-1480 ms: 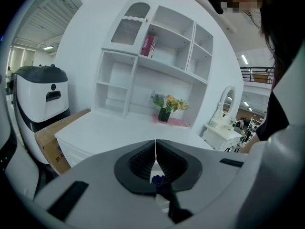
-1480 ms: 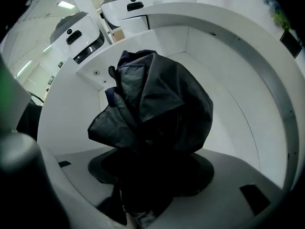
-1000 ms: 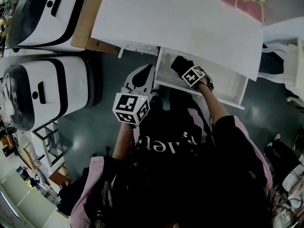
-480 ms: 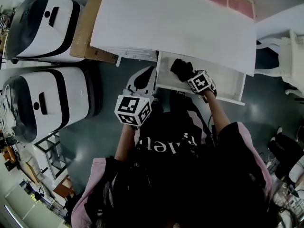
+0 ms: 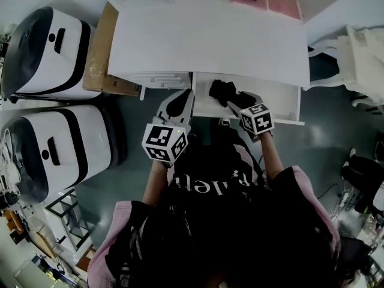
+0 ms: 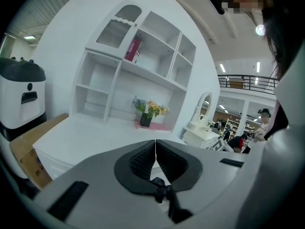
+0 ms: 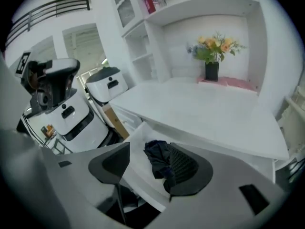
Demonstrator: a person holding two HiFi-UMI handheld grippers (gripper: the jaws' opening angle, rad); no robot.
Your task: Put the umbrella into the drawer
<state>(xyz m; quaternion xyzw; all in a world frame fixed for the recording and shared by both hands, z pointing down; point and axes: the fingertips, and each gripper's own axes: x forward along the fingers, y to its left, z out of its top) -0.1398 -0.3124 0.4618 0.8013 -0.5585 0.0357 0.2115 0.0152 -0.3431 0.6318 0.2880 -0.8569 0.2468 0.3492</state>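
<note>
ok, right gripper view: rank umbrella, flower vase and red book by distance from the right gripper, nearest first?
1. umbrella, in the open drawer, close by the right jaw.
2. flower vase, at the back of the desktop, right of centre.
3. red book, high on the shelf unit, behind and above.

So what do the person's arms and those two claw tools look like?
The left gripper and right gripper are pale grey shells with black ribbed pads; each carries a white cube with black square markers. The sleeves are pink, the top black.
</note>
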